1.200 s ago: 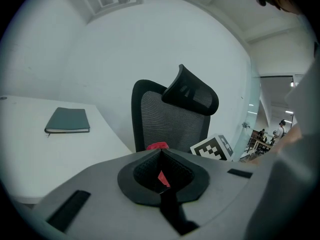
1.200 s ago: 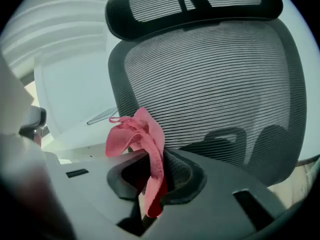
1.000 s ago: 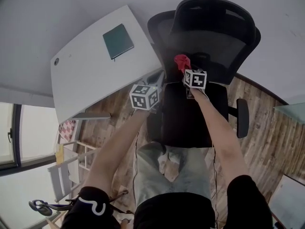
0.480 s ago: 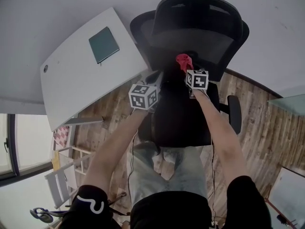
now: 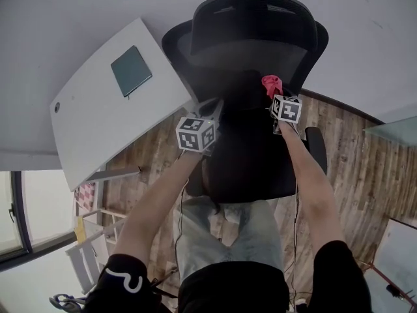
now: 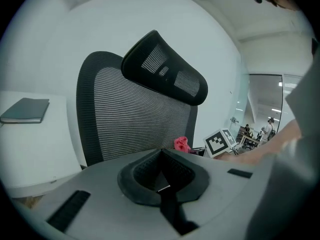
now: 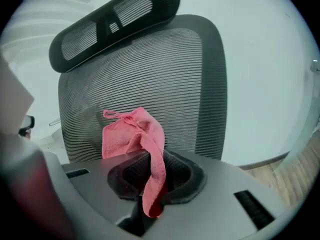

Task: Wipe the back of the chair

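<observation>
The black office chair's mesh back (image 5: pixel 251 60) and headrest (image 5: pixel 257 15) face me in the head view. My right gripper (image 7: pixel 152 184) is shut on a red cloth (image 7: pixel 132 134), which bunches up against the lower right part of the mesh back (image 7: pixel 165 79). From above, the red cloth (image 5: pixel 272 85) shows just beyond the right gripper's marker cube (image 5: pixel 287 108). My left gripper (image 6: pixel 161 184) is shut with nothing in it and hangs in front of the left side of the mesh back (image 6: pixel 135 121), apart from it. The red cloth (image 6: pixel 181 144) appears at its right.
A white desk (image 5: pixel 85 119) stands to the chair's left with a dark green notebook (image 5: pixel 131 71) on it. The chair's seat (image 5: pixel 251 168) lies between my arms, an armrest (image 5: pixel 316 149) at its right. Wooden floor (image 5: pixel 355 168) and a pale wall surround the chair.
My right gripper has carried the red cloth to the right across the chair's back. The left gripper has stayed about where it was.
</observation>
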Demonstrator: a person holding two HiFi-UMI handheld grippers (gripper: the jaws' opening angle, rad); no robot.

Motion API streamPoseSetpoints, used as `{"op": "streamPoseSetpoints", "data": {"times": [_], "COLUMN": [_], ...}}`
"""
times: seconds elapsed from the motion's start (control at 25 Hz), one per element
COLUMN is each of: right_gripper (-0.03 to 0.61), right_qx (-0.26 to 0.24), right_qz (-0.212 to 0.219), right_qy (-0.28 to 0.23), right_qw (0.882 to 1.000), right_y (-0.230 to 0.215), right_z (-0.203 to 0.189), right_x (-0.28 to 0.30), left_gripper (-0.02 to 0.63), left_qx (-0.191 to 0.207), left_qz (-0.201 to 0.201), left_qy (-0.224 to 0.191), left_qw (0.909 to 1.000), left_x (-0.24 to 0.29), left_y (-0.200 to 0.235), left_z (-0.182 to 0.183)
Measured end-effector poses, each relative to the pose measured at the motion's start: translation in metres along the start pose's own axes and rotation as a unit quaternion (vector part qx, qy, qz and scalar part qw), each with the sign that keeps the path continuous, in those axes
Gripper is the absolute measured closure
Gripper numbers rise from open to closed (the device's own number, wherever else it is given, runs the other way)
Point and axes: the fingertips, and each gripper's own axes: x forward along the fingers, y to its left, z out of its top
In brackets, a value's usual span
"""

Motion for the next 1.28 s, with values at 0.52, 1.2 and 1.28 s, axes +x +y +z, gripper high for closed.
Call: {"op": "streamPoseSetpoints", "data": {"times": [0.52, 1.2, 1.28], "right_gripper": [0.512, 0.512, 0.512], "right_qx": [0.066, 0.028, 0.024], "right_qz": [-0.111, -0.026, -0.025], "right_qy": [0.010, -0.044, -0.059], "right_qw": [0.992, 0.998, 0.998], "right_y": [-0.102, 0.028, 0.051], "right_z": [0.012, 0.065, 0.074], "right_x": [-0.043, -0.195, -0.216], "left_gripper": [0.588, 0.589, 0.589], "left_qx": [0.005, 0.020, 0.041], "left_qz": [-0.024, -0.044, -0.052], "left_qy": [0.018, 0.011, 0.007], "left_qw": [0.9995, 0.9988, 0.9977], "left_x": [0.009, -0.091, -0.106], "left_y": [-0.014, -0.017, -0.021], "left_z": [0.016, 0.083, 0.094]}}
